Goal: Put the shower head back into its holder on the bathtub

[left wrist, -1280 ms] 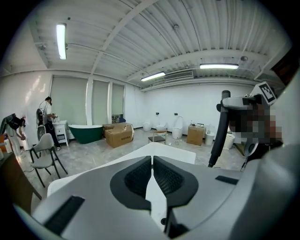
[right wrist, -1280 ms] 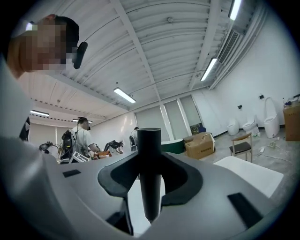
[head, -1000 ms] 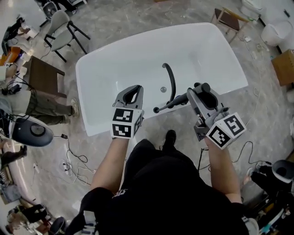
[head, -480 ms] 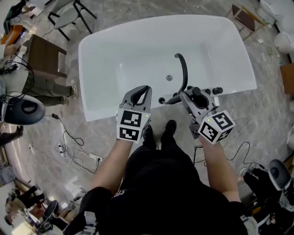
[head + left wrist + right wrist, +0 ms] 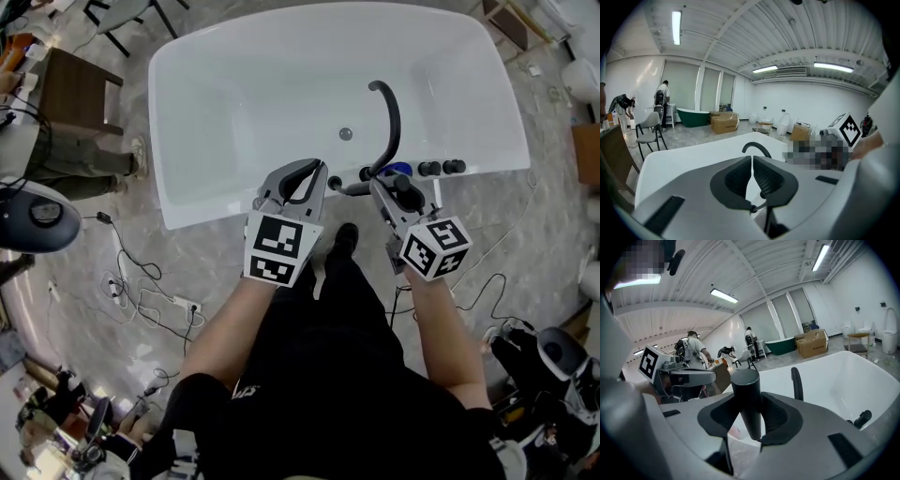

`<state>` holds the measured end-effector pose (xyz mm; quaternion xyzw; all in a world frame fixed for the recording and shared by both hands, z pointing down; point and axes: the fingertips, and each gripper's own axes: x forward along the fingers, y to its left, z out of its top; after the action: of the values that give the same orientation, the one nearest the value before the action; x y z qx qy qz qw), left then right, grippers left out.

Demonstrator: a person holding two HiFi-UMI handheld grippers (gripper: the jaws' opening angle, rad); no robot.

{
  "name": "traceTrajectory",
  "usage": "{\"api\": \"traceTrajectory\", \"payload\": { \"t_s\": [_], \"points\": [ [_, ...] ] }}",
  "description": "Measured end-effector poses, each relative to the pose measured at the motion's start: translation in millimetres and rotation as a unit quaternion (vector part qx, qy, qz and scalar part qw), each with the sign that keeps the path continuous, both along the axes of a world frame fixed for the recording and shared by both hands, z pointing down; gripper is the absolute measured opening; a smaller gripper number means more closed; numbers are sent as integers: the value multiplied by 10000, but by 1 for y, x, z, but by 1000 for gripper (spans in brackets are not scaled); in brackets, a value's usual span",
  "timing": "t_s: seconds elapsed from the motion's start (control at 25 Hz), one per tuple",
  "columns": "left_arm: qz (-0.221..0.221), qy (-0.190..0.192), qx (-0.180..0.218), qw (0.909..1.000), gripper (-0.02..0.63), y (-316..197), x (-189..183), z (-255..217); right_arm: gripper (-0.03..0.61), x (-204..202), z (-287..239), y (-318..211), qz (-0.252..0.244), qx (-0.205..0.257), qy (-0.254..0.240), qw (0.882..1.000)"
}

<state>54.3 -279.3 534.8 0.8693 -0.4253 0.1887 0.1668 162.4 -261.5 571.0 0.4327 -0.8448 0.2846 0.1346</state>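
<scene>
A black cylindrical shower head (image 5: 746, 399) is gripped between the jaws of the right gripper (image 5: 382, 187). It is held over the near rim of the white oval bathtub (image 5: 202, 94), just beside the black curved spout (image 5: 392, 112). To the left, the left gripper (image 5: 302, 178) is held with its jaws closed on nothing.

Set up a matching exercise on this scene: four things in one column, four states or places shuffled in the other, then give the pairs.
Things:
1. shower head
2. left gripper
3. spout
4. bathtub

States or places:
A. white, in front of the person
B. fingers together, nothing between them
C. clamped in the right gripper
D. black curve arching over the basin

Pairs: 1-C, 2-B, 3-D, 4-A
</scene>
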Motion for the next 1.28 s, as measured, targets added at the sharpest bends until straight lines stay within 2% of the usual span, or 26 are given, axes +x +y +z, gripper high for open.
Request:
{"api": "traceTrajectory", "payload": {
  "t_s": [0.24, 0.48, 0.88, 1.28],
  "points": [
    [118, 5, -158, 9998, 28, 9, -6, 27, 150, -7, 40, -1, 291, -153, 172, 9993],
    [65, -68, -193, 9998, 28, 8, -19, 39, 151, -17, 84, -6, 227, -270, 350, 9988],
    [200, -213, -342, 9990, 28, 15, -31, 60, 153, -23, 144, -12, 398, -456, 457, 9971],
    [296, -286, -446, 9982, 28, 19, -33, 68, 158, -31, 182, -11, 409, -694, 720, 9941]
  ]
}}
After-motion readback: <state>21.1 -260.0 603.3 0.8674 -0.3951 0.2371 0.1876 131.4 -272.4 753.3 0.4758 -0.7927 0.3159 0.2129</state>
